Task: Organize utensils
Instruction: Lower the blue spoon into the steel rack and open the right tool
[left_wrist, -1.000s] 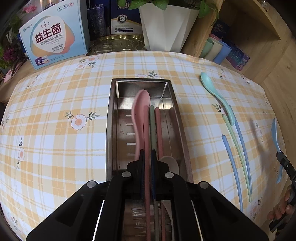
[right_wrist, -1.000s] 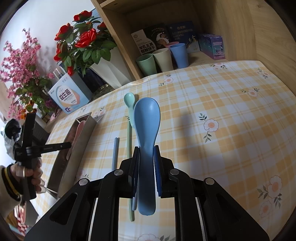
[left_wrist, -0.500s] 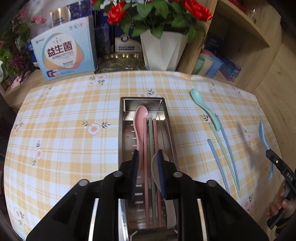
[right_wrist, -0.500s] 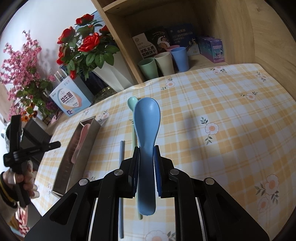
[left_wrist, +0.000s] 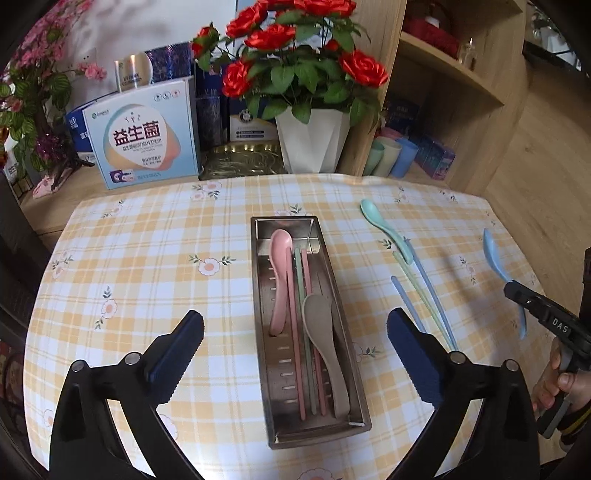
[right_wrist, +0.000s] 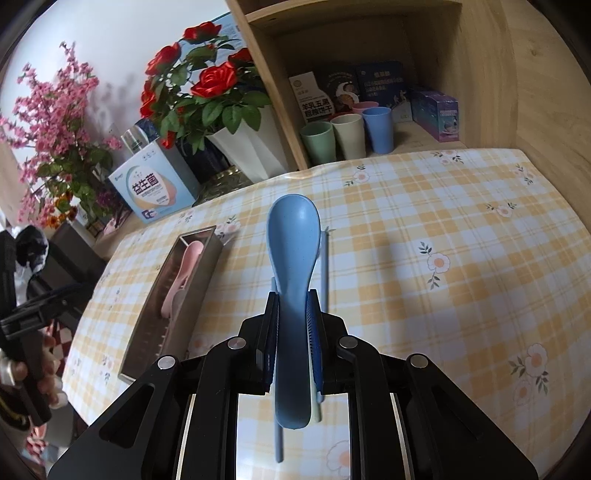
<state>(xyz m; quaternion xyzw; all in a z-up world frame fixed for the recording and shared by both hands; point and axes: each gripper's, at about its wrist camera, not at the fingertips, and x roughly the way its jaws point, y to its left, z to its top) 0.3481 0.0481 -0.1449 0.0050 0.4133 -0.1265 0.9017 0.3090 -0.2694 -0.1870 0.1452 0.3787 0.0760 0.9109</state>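
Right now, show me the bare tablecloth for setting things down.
Free: tablecloth left of the metal tray, up to the blue box. Crowded: right of the tray, green spoon and chopsticks.

Your left wrist camera looks steeply down along its fingers from above the table (left_wrist: 147, 258); the tray (left_wrist: 354, 406) runs from 6 toward 12 o'clock, near the lens. Your right wrist camera tilts down over the same table (right_wrist: 461, 240) from farther right, with the shelf (right_wrist: 424, 136) at 12. Both views share the tray (right_wrist: 147, 332), at 9 o'clock here, and the roses (left_wrist: 295, 55) (right_wrist: 207, 81).
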